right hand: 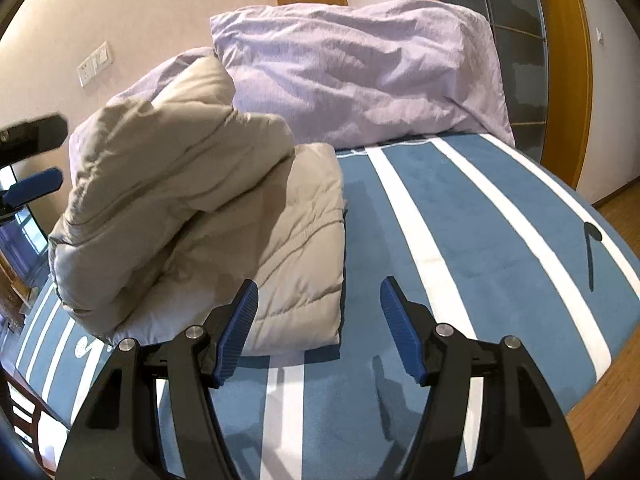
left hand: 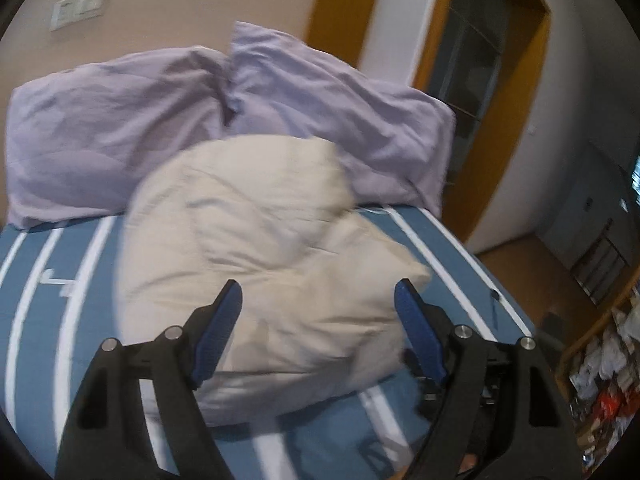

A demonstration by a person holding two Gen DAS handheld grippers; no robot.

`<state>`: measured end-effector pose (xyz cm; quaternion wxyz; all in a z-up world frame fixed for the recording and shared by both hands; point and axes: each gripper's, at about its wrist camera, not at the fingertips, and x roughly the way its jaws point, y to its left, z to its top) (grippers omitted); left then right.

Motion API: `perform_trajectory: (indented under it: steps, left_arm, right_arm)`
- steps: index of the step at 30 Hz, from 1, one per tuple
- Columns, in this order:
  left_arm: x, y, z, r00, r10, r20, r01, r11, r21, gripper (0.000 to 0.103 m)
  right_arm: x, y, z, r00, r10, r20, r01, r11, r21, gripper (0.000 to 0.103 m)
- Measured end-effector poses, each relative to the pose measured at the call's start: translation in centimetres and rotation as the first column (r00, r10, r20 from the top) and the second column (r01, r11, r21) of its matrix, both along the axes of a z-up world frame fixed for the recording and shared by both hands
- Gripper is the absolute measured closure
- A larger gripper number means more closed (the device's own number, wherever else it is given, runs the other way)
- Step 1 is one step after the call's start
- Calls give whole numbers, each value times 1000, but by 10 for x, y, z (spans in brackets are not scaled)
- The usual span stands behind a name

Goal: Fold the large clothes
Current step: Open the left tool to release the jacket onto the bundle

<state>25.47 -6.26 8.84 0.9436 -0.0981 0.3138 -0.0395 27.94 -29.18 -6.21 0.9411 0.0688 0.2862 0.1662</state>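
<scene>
A cream padded jacket [left hand: 256,264] lies folded in a thick bundle on the blue-and-white striped bed [left hand: 60,280]. My left gripper [left hand: 318,292] is open and empty, hovering just in front of the bundle. In the right wrist view the jacket [right hand: 200,220] shows as a beige quilted stack, its upper layer leaning against the pillows. My right gripper [right hand: 318,292] is open and empty above the bedspread [right hand: 480,240], at the jacket's near right corner. The left gripper's blue finger [right hand: 36,188] shows at the left edge.
Two lilac pillows [left hand: 120,128] [right hand: 360,72] stand at the head of the bed against the beige wall. A yellow-framed doorway [left hand: 500,80] and wooden floor lie to the right. Cluttered shelves [left hand: 600,360] stand at the right edge.
</scene>
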Motion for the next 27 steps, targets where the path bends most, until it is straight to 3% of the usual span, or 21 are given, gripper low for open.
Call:
perform_trajectory:
  steps: [6, 12, 20, 27]
  left_arm:
    - [9, 48, -8, 988, 149, -30, -147, 988, 53, 24]
    - [26, 93, -35, 956, 270, -112, -268, 963, 29, 24]
    - [40, 89, -56, 961, 242, -131, -245, 969, -10, 24]
    - [47, 63, -65, 969, 221, -111, -218, 975, 44, 24]
  right_arm:
    - [-1, 2, 3, 1000, 6, 6, -6, 1000, -3, 38]
    - [2, 3, -1, 1000, 3, -5, -3, 1000, -5, 38]
    - [10, -6, 0, 1000, -20, -2, 20, 1000, -8, 38]
    - [16, -25, 18, 997, -67, 28, 67, 998, 4, 38]
